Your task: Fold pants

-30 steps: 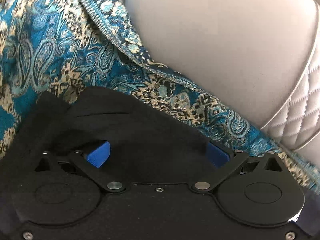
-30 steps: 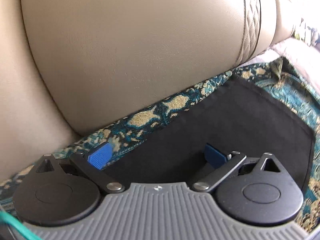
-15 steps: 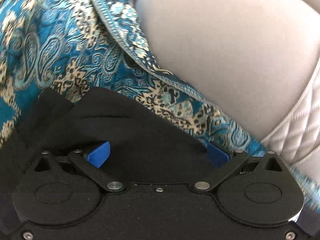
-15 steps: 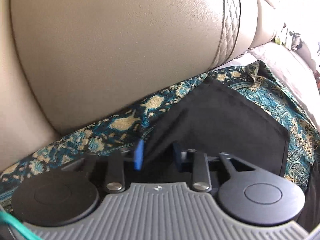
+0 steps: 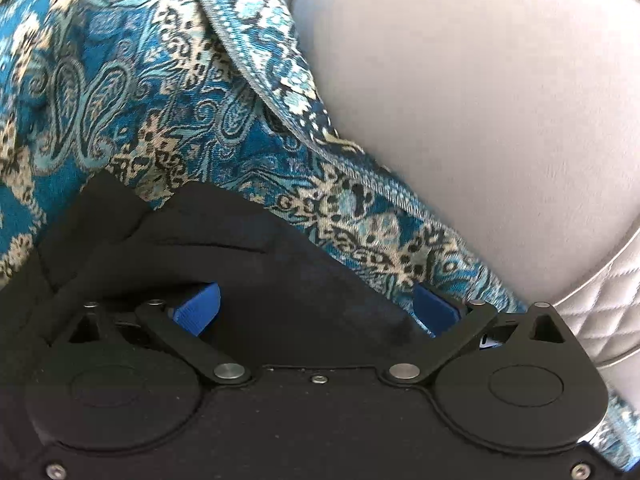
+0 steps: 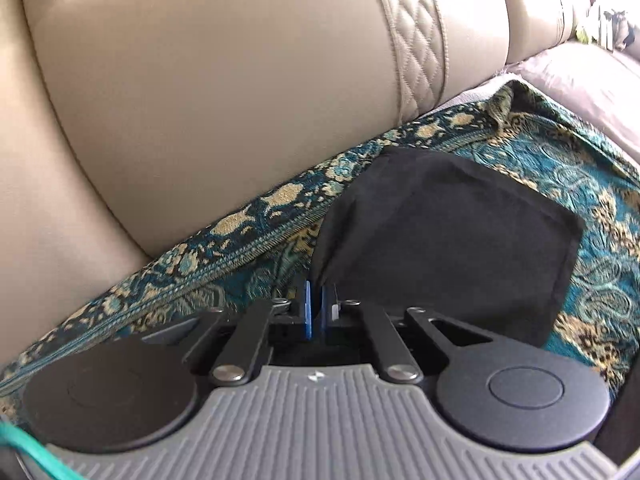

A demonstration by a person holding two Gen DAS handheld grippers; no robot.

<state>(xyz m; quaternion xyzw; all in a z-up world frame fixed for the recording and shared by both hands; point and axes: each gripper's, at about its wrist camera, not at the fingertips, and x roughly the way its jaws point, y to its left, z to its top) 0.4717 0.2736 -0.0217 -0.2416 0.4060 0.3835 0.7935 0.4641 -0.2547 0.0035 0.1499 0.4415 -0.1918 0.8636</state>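
Right gripper (image 6: 316,312), angled downward, is clamped on a corner of the black pants (image 6: 452,248), spread on the patterned cover (image 6: 592,280) near the sofa backrest (image 6: 224,100). Left gripper (image 5: 316,312) fingers, wide, are closing over the pants (image 5: 280,280).

Patterned throw (image 5: 132,120): teal-blue woven cloth with cream and black paisley motifs and a banded hem, spread over the seat. Sofa backrest (image 6: 224,92): smooth beige leather cushion, risen directly behind the throw. Quilted panel (image 6: 416,36): diamond-stitched strip, set into the backrest. Green cord (image 6: 28,452): seen at the lower left corner.
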